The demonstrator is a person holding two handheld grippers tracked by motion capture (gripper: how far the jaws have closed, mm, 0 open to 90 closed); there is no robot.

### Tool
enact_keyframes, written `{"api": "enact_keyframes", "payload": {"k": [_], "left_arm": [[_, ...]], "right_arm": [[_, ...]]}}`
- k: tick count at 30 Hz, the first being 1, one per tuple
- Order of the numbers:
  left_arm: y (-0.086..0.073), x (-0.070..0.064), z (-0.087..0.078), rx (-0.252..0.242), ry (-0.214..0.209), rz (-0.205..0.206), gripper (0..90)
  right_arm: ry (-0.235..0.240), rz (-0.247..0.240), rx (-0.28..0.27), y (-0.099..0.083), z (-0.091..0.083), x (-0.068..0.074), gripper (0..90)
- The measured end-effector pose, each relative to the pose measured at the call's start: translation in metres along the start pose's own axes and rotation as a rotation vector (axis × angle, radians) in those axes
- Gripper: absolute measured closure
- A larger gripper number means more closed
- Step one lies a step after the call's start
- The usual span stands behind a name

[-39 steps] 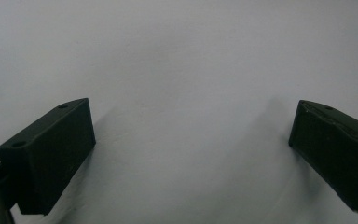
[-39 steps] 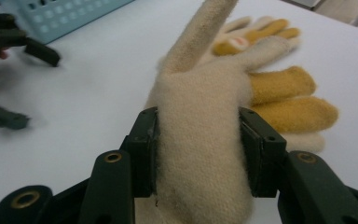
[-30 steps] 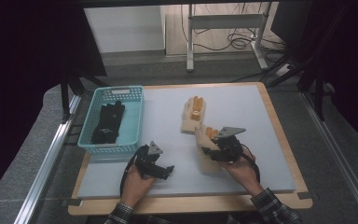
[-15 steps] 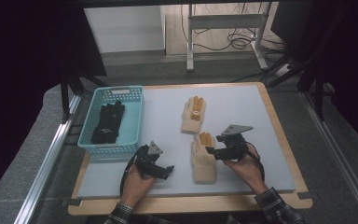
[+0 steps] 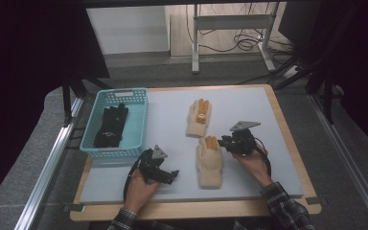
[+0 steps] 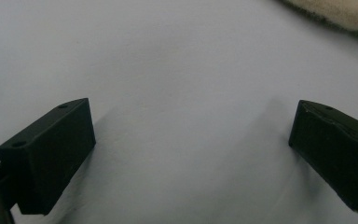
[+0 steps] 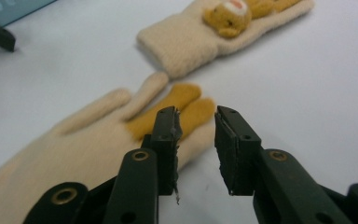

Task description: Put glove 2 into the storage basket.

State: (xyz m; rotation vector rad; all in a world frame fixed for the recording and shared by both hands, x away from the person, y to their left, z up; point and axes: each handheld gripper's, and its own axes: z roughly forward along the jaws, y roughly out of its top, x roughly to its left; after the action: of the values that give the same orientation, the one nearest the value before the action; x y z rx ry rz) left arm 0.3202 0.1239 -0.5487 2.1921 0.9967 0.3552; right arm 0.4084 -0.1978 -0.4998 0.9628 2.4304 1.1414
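Right hand-held gripper [image 5: 226, 142] drawn back off near glove [image 5: 209, 158], jaws slightly parted

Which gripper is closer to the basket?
Left. The left gripper sits just below the basket's near right corner; the right gripper is farther right, past the near glove.

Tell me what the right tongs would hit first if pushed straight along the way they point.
Probably the orange fingertips of the nearer cream knitted glove, lying just past the right tongs, whose jaws stand slightly apart. Depth is unclear; they may already be brushing it.
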Motion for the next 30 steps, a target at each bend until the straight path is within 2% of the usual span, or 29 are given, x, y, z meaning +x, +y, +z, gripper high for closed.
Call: {"api": "enact_keyframes", "payload": {"k": [2, 4, 10, 12, 13, 16, 19, 23, 30], "left_arm": [[0.000, 0.000, 0.000, 0.000, 0.000, 0.000, 0.5], [0.000, 0.000, 0.000, 0.000, 0.000, 0.000, 0.5], [0.000, 0.000, 0.000, 0.002, 0.000, 0.002, 0.5], [0.000, 0.000, 0.000, 0.002, 0.000, 0.002, 0.5], [0.000, 0.000, 0.000, 0.004, 0.000, 0.004, 0.5], [0.000, 0.000, 0.000, 0.004, 0.000, 0.005, 0.5], [0.000, 0.000, 0.000, 0.003, 0.000, 0.005, 0.5], [0.000, 0.000, 0.000, 0.002, 0.000, 0.004, 0.4], [0.000, 0.000, 0.000, 0.001, -0.001, 0.003, 0.5]], "right_arm": [[0.004, 0.004, 0.000, 0.003, 0.004, -0.002, 66.3], [0.008, 0.008, -0.003, 0.013, 0.015, -0.009, 61.6], [-0.006, 0.012, -0.015, 0.038, 0.037, -0.021, 49.1], [-0.005, 0.016, -0.015, 0.041, 0.041, -0.022, 47.5], [-0.016, 0.021, -0.020, 0.049, 0.048, -0.025, 45.7], [-0.014, 0.031, -0.019, 0.054, 0.055, -0.028, 44.3], [-0.033, 0.008, 0.002, 0.062, 0.071, -0.033, 43.1], [-0.026, 0.014, 0.008, 0.067, 0.085, -0.038, 43.1], [-0.032, 0.000, 0.018, 0.070, 0.106, -0.037, 41.8]]}}
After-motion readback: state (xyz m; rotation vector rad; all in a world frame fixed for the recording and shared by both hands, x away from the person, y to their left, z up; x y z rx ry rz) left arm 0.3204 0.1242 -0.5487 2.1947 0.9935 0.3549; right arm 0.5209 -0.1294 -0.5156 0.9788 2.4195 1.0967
